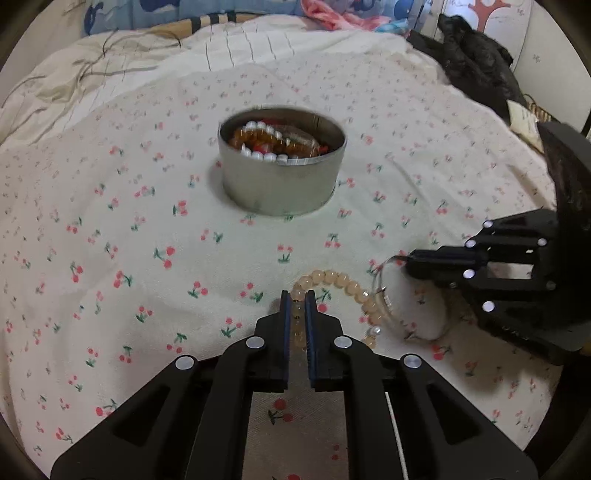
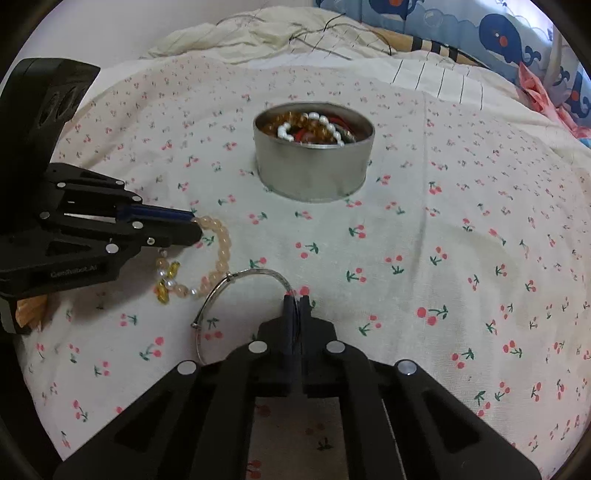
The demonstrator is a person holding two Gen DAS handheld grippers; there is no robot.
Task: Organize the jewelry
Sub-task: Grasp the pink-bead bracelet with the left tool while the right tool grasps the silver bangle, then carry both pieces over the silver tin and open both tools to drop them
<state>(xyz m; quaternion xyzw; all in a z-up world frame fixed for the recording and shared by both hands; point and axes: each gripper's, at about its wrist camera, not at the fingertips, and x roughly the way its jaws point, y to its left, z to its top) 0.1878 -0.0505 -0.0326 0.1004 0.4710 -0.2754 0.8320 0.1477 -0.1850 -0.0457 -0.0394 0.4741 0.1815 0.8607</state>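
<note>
A round metal tin (image 1: 282, 173) stands on the cherry-print bedsheet and holds several bead and pearl bracelets; it also shows in the right wrist view (image 2: 314, 162). My left gripper (image 1: 297, 295) is shut on a peach bead bracelet (image 1: 338, 278), which lies on the sheet; it also shows in the right wrist view (image 2: 221, 247). My right gripper (image 2: 296, 297) is shut on a thin silver bangle (image 2: 236, 277), which overlaps the bead bracelet's near end. In the left wrist view the right gripper (image 1: 410, 260) and the bangle (image 1: 380, 288) are at the right.
The cherry-print bedsheet (image 2: 443, 258) covers the whole bed. A crumpled cream blanket (image 1: 92, 74) lies at the back left. Dark clothing (image 1: 476, 70) is piled at the back right. A whale-print pillow (image 2: 498, 33) lies at the head.
</note>
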